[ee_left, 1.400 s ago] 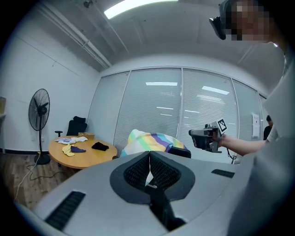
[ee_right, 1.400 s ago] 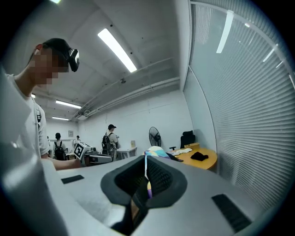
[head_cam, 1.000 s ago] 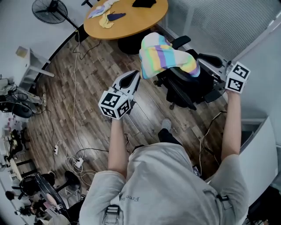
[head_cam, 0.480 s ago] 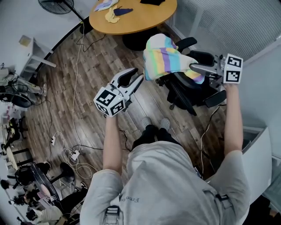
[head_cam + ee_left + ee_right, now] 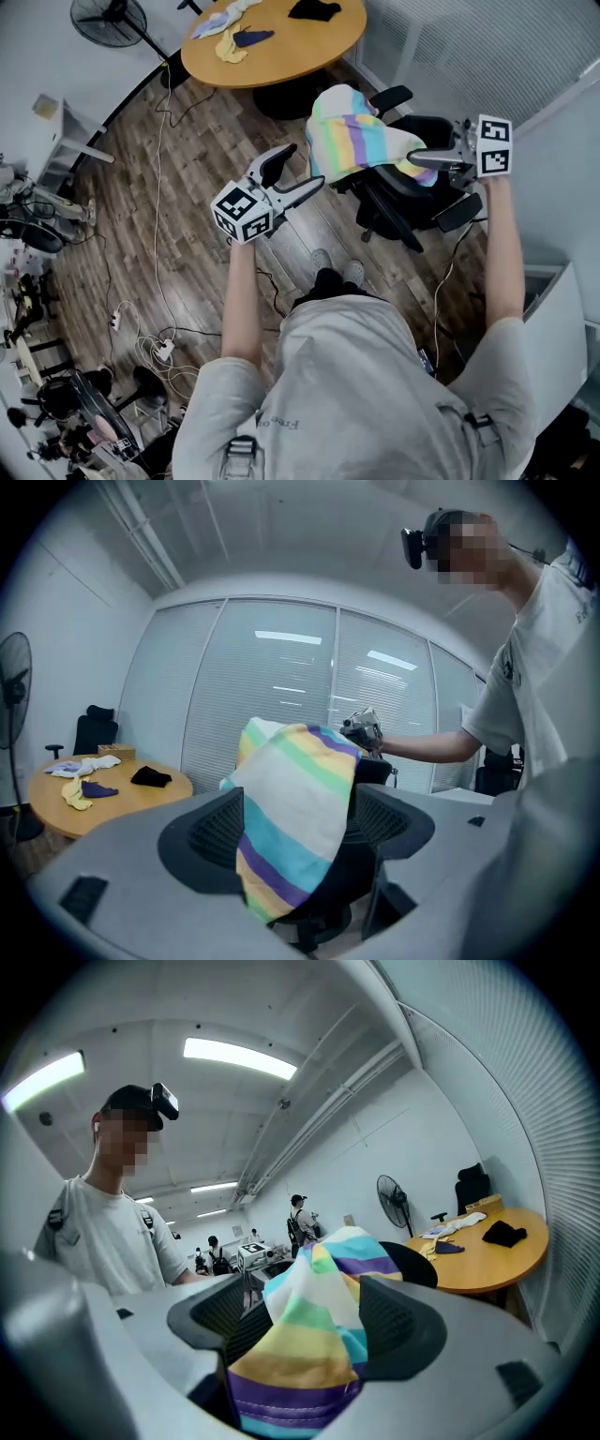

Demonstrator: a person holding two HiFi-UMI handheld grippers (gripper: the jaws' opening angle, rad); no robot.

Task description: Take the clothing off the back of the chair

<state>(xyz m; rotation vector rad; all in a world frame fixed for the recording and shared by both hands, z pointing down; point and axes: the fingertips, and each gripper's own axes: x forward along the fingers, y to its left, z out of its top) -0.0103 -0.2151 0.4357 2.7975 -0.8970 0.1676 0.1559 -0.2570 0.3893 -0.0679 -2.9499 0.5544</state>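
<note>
A pastel striped garment [image 5: 356, 141] hangs over the back of a black office chair [image 5: 412, 197]. My left gripper [image 5: 302, 171] is at the garment's left edge and its jaws are opening. In the left gripper view the garment [image 5: 300, 789] hangs between the spread jaws of the left gripper [image 5: 298, 810], with no pad pressing on it. My right gripper [image 5: 417, 156] reaches the garment from the right, over the chair, and its jaws are opening too. A bunched fold of the garment [image 5: 309, 1344] lies between the jaws of the right gripper [image 5: 309, 1302].
A round wooden table [image 5: 309, 47] with small pieces of clothing stands beyond the chair. A standing fan [image 5: 108, 19] is at the far left. Cables and a power strip [image 5: 159, 347] lie on the wooden floor. White blinds [image 5: 487, 56] run behind the chair.
Both grippers have closed in on the garment, the left from the lower left and the right from the right. Both pairs of jaws have spread from nearly shut to wide.
</note>
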